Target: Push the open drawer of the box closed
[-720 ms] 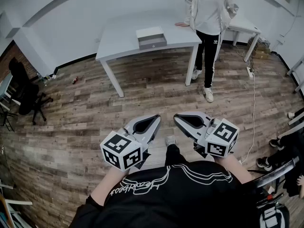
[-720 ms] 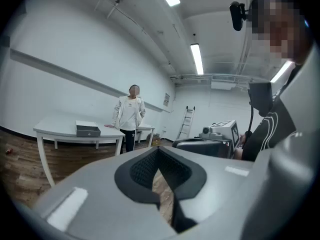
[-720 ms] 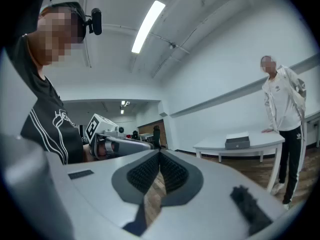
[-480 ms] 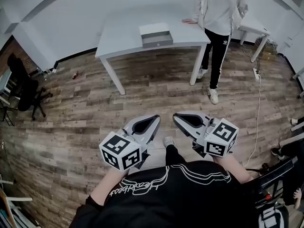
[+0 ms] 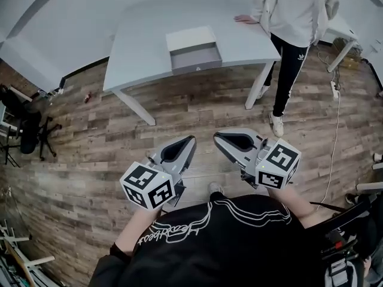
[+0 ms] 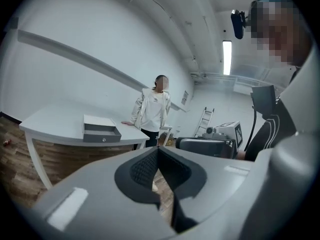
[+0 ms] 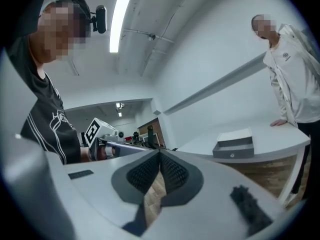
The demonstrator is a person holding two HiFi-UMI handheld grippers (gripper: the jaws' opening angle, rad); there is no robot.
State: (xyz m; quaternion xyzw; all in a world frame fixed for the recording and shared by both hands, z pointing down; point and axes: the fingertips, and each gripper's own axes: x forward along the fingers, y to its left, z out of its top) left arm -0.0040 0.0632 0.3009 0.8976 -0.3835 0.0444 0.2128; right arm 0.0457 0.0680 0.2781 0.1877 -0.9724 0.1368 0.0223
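Currently | your left gripper (image 5: 190, 140): closed, empty | your right gripper (image 5: 218, 137): closed, empty | drawer (image 5: 196, 59) of box (image 5: 190, 39): open, on counter (image 5: 134, 52), well apart from both.

Black tee (image 5: 227, 244), white looping script and stripes across it. Pale grey left gripper (image 5: 190, 141), black-and-white marker cube (image 5: 148, 186) at seven o'clock; right gripper (image 5: 218, 137) matches, its cube (image 5: 277, 163) at four.
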